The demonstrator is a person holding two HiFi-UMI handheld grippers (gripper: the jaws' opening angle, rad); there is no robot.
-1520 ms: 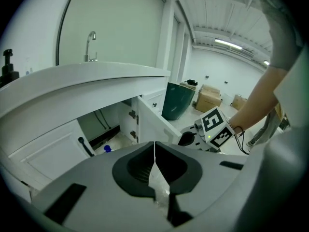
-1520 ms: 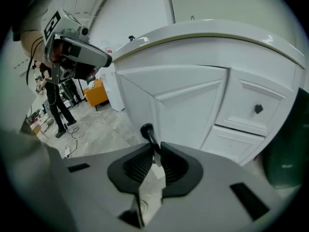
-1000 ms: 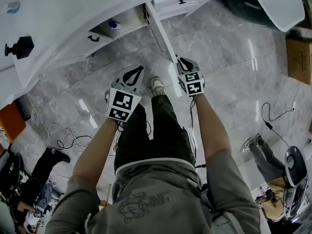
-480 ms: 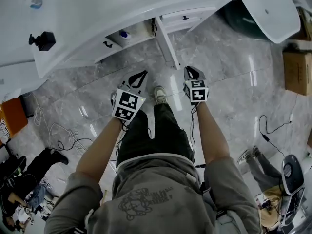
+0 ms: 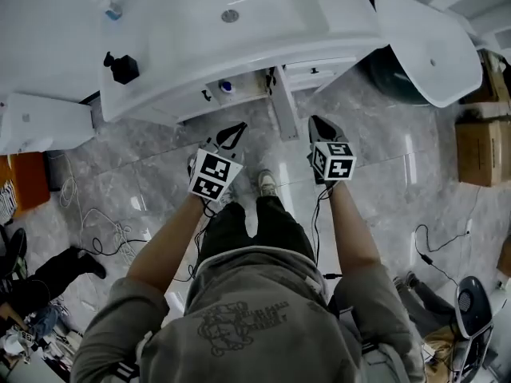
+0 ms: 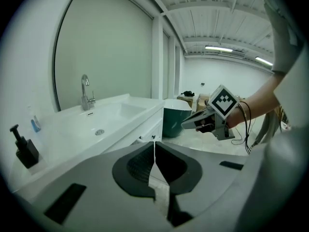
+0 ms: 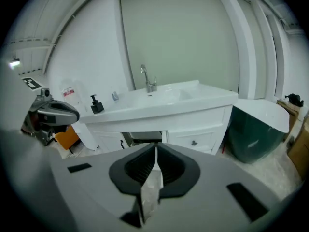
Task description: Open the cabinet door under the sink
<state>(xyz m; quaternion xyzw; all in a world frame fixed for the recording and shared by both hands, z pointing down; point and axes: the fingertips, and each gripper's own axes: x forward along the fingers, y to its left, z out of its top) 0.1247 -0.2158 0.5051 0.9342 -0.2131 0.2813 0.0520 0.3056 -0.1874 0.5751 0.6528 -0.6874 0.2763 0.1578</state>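
The white sink vanity (image 5: 239, 38) runs across the top of the head view. Under it one cabinet door (image 5: 282, 106) stands open, seen edge-on, with a dark open compartment (image 5: 239, 86) to its left; this opening (image 7: 145, 139) also shows in the right gripper view. My left gripper (image 5: 237, 126) is shut and empty, hanging in front of the opening. My right gripper (image 5: 315, 120) is shut and empty too, just right of the door's free edge and apart from it. In their own views the left gripper (image 6: 154, 141) and right gripper (image 7: 156, 149) hold nothing.
A black soap dispenser (image 5: 121, 67) stands on the counter, a faucet (image 7: 148, 81) behind the basin. A teal tub with a white rim (image 5: 423, 38) stands right of the vanity, a cardboard box (image 5: 479, 150) beyond. Cables (image 5: 96, 222) lie on the marble floor at left.
Both grippers have drawn back from the cabinet. The right gripper, close to the open door's edge a second ago, now stands apart from it. More of the sink top shows.
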